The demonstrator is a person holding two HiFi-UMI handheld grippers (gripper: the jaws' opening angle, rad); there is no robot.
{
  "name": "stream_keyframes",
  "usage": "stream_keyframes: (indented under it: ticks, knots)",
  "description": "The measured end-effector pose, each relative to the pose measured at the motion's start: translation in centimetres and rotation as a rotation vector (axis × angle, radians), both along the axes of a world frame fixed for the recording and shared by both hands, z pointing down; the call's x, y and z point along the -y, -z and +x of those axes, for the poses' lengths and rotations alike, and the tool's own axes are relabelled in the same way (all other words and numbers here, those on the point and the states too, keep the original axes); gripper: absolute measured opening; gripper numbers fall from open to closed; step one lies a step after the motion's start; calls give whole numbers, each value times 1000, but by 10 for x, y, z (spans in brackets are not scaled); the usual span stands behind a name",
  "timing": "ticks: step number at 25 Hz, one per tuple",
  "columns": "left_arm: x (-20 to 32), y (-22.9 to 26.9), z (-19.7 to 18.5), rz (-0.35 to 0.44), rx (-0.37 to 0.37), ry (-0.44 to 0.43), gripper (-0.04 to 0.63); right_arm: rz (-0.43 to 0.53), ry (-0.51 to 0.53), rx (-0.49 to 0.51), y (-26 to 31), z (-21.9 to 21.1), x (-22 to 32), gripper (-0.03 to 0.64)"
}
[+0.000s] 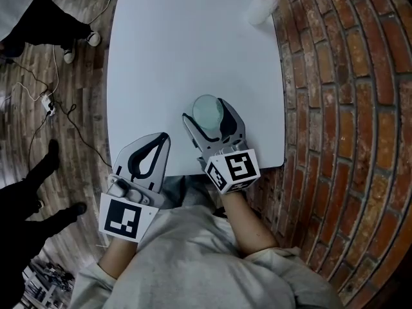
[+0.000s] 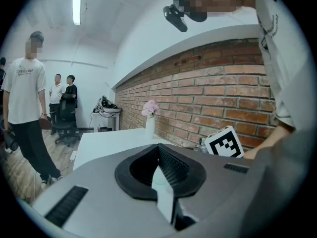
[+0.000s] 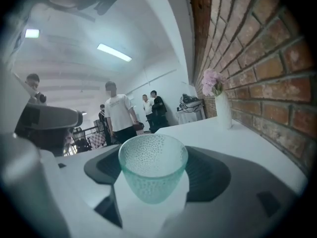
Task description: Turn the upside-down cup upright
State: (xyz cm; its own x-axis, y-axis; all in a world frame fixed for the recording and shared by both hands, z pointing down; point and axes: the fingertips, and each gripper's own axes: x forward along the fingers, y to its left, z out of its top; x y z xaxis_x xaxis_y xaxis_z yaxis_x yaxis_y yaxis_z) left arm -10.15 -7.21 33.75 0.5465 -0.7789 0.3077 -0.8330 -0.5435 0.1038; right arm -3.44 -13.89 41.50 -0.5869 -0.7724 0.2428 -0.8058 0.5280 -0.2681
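A pale green, dimpled glass cup (image 1: 207, 110) hangs just above the near part of the white table (image 1: 180, 44), and my right gripper (image 1: 207, 117) is shut on it. In the right gripper view the cup (image 3: 153, 158) stands mouth up between the two dark jaws of that gripper (image 3: 154, 178), slightly tilted. My left gripper (image 1: 163, 138) is shut on nothing and rests at the table's near edge, left of the cup. In the left gripper view its jaws (image 2: 159, 149) meet, with nothing between them.
A white vase (image 1: 261, 9) with pink flowers stands at the table's far right corner, also seen as the vase (image 3: 223, 110). A brick wall (image 1: 347, 108) runs along the table's right side. Several people (image 2: 27, 108) stand on the wooden floor to the left, where cables lie.
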Motion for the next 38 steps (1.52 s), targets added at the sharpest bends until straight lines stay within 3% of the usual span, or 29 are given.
stream_keyframes:
  ticks: [14,33,36,38]
  knots:
    - [-2,3,7,9,5,-10,11,-124,-52,362,6,13,-1,377]
    - [-3,4,15,9,23,-29,11,-253,-66,713,4,21,-3,377]
    - [-1,0,15,15,50,-30,11,-265,-52,753,5,19,-5,377]
    - [0,-4,13,22,109,-34,11,-270,-46,770,6,19,-6,377]
